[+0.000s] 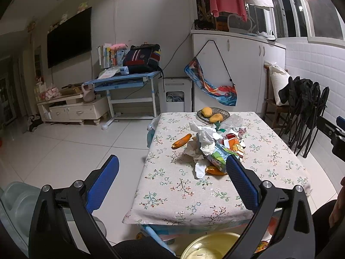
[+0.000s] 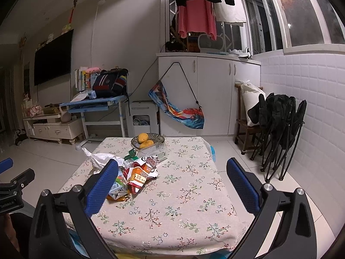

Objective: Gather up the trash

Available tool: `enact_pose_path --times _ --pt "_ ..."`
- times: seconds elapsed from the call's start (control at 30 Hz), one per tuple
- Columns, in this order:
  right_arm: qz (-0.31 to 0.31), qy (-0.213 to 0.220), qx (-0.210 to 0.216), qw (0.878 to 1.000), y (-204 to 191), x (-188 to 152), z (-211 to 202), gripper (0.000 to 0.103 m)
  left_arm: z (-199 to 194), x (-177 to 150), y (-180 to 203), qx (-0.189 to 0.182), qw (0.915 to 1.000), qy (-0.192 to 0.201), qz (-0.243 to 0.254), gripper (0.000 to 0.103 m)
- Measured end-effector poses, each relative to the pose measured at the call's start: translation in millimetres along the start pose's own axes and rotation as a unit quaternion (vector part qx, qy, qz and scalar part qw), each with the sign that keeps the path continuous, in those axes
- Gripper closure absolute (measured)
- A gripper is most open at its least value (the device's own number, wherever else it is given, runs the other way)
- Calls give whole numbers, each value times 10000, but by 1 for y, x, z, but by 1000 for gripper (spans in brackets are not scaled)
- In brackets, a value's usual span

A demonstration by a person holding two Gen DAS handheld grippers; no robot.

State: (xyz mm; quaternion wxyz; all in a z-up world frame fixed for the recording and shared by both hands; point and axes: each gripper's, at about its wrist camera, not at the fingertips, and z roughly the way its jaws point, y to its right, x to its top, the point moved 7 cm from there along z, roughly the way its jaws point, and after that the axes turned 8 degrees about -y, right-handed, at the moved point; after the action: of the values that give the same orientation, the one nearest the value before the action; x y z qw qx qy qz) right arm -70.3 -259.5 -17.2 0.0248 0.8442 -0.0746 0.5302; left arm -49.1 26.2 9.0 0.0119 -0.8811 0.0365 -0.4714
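hovering spread and empty: left gripper (image 1: 172, 170), right gripper (image 2: 172, 170). ahead are sitting two mangoes (image 2: 144, 141), one bowl (image 2: 158, 138), one trash pile (image 2: 133, 170).

"GenRobot.AI" in small white letters on the black housing (image 2: 9, 202) of the left gripper (image 1: 172, 158), seen at the left edge of the right wrist view. Only clear line of print anywhere.

On the orange-red snack packet (image 2: 139, 178) in the trash pile: a yellow panel with two rows of dark Chinese characters, too small to make out. More red print on the white torn wrapper (image 2: 151, 163) just behind it, illegible. Fine print on the green and blue drink carton (image 2: 117, 187), blurred. Spines of the books (image 1: 105, 56) on the blue desk (image 1: 120, 79): coloured, unreadable.
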Motion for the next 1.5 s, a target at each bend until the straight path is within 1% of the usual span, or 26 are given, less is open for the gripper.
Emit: enact_pose_path --times 0.1,0.47,0.9,1.0,1.1,1.17,1.23,1.27,1.37,1.4,1.5 --pt "9 68 5 10000 0 1 -1 7 0 0 0 6 10000 2 12 7" --pt "-53 114 -30 9999 -2 -1 -1 7 -3 1 3 7 10000 34 46 7" --pt "-117 83 -25 9999 -6 -1 0 7 -2 1 4 -35 10000 0 54 7" --pt "-413 -64 20 9991 -14 -3 4 7 1 2 1 -167 9997 -151 31 7" --pt "-495 -203 99 9985 -14 -5 8 7 3 3 -12 -210 9993 -267 -144 7" --pt "-534 -323 180 9979 -13 -6 11 7 5 3 -19 -182 9991 -314 -228 7" --pt "-603 -378 265 9971 -14 -6 17 7 9 3 -26 -140 9988 -374 -272 7" --pt "-693 -317 274 9967 -16 -5 19 7 12 4 -28 -130 9987 -390 -296 7" --pt "-833 -457 378 9948 -20 -7 32 7 24 7 -33 -118 9983 -463 -334 7" --pt "-885 -438 413 9943 -23 -8 35 7 28 8 -34 -145 9981 -486 -342 7" --pt "-863 -780 607 9913 -26 -15 50 7 44 7 -26 -367 9967 -640 -341 7"
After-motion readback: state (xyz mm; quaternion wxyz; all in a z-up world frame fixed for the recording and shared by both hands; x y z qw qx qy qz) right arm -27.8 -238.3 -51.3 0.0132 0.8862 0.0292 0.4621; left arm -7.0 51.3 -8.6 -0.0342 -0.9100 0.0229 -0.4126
